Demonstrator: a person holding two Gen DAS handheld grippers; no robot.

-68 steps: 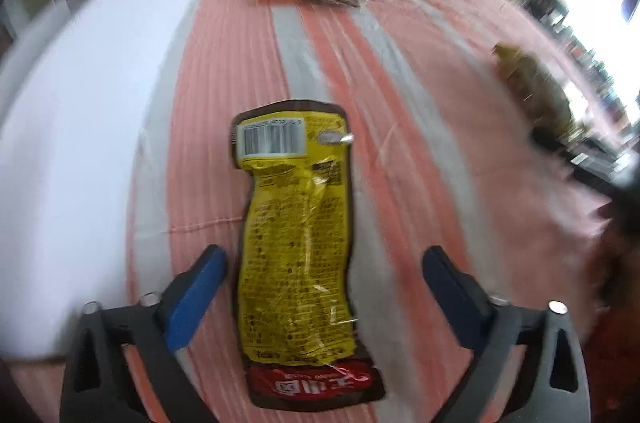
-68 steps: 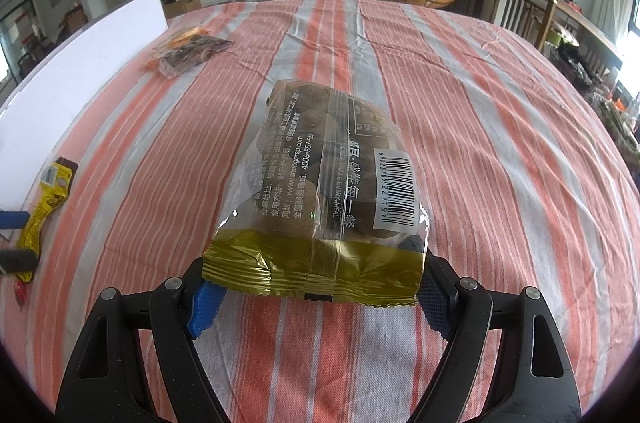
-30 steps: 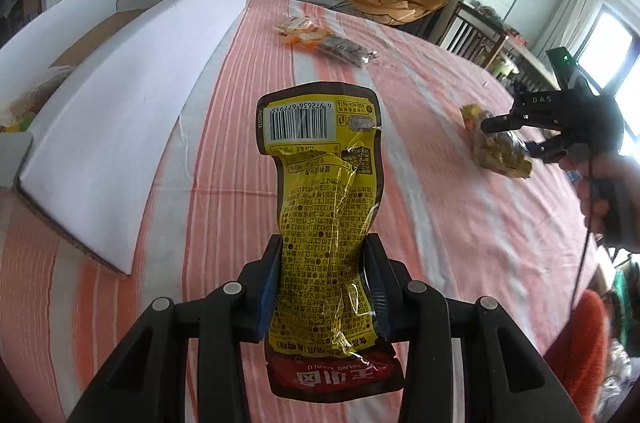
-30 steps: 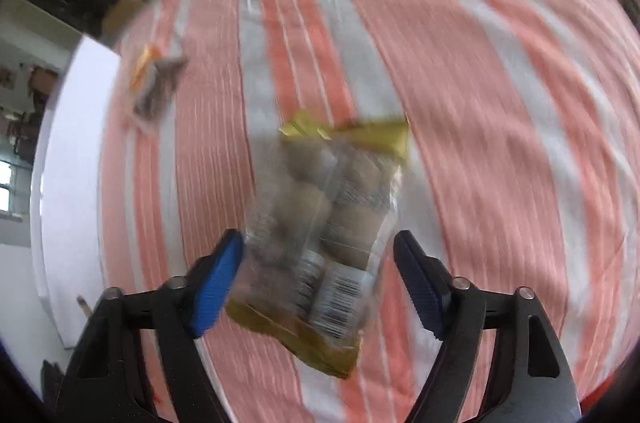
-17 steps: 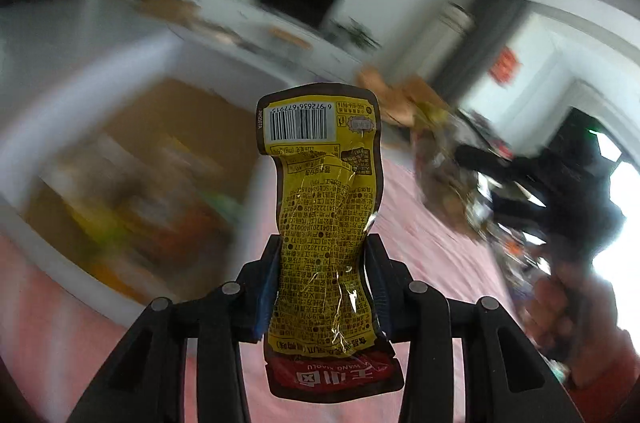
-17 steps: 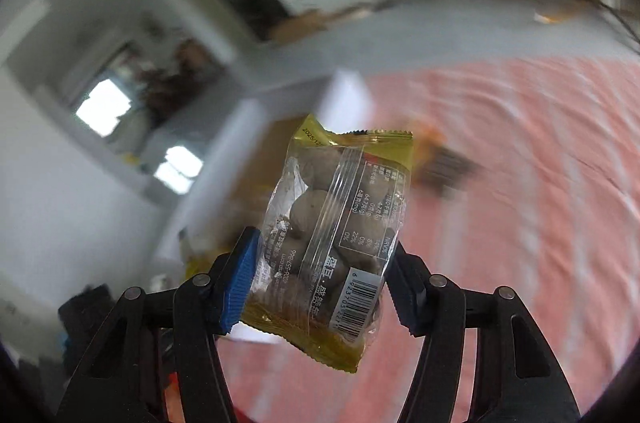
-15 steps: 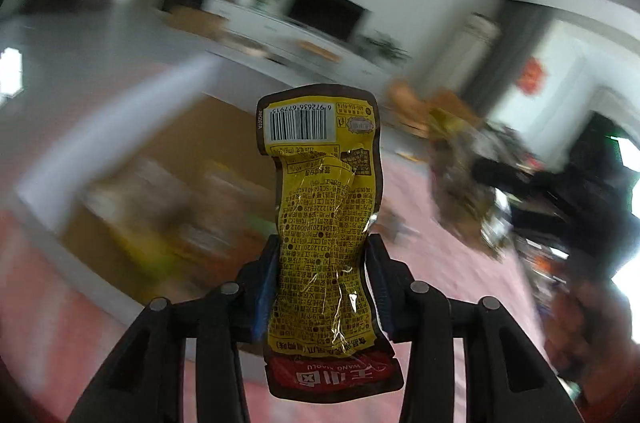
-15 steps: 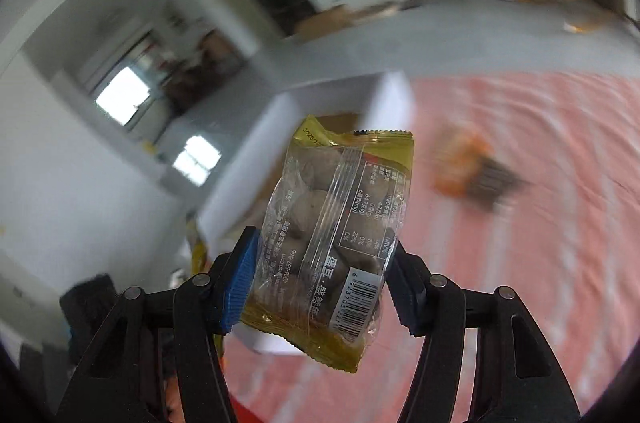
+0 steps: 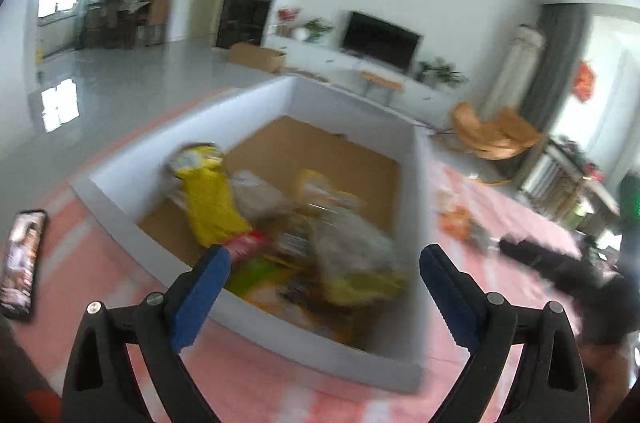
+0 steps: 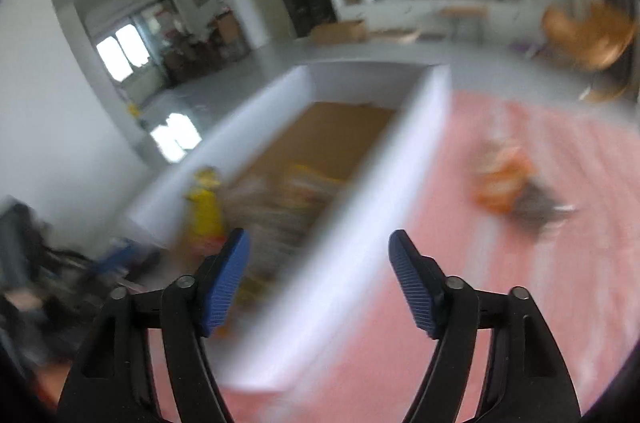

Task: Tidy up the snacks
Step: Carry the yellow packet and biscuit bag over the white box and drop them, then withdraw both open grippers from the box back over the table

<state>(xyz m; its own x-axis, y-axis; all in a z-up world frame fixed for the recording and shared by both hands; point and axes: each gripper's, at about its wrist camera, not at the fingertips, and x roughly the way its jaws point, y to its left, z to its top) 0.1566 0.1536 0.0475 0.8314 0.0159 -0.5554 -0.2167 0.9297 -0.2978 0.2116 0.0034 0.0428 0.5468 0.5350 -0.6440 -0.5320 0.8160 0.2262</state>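
Note:
My left gripper hangs over the near wall of a white box with a brown cardboard floor. Its jaws are opening and nothing is between them. The yellow pouch lies blurred inside the box at the left, and the clear bag of brown balls with a gold edge lies among several other snack packs. My right gripper is over the box's right wall, jaws opening and empty. It shows as a dark blur in the left wrist view.
A phone lies on the striped red cloth left of the box. Orange and dark snack packs lie on the cloth to the right of the box. Living-room furniture stands beyond the table.
Both grippers swung from the table to over the box and opened. The yellow pouch and the clear bag have left the jaws and now lie in the box.

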